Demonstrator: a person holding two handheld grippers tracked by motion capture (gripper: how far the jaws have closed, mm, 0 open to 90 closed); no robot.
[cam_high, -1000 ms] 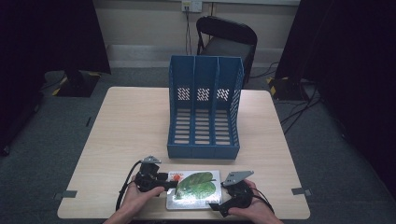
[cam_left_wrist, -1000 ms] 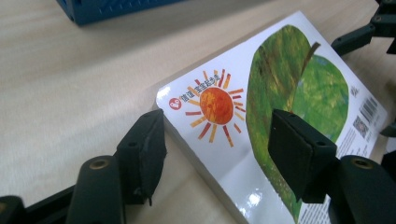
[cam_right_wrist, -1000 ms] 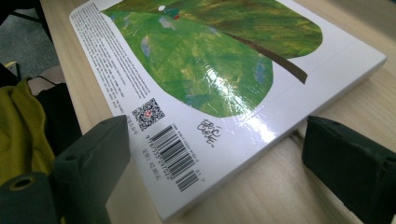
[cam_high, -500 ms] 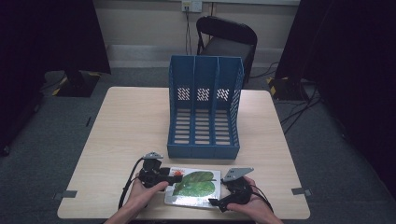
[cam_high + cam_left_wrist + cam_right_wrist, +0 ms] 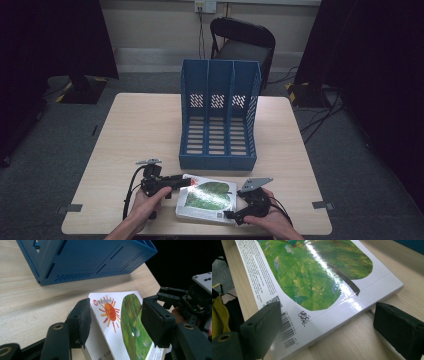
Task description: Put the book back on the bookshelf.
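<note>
Left gripper (image 5: 113,322) closing around the picture book's (image 5: 207,197) raised corner, pads not yet clamped; right gripper (image 5: 327,327) spread wide astride its barcode corner, near blue file rack (image 5: 219,115)

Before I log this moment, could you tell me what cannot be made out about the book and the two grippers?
- Book: high view, title text too small; front cover faces down.
- Left gripper: its own view, pad contact with the book's corner unclear; jaws have just been closing.
- Right gripper: its own view, book's near corner cut off by the bottom edge.
</note>
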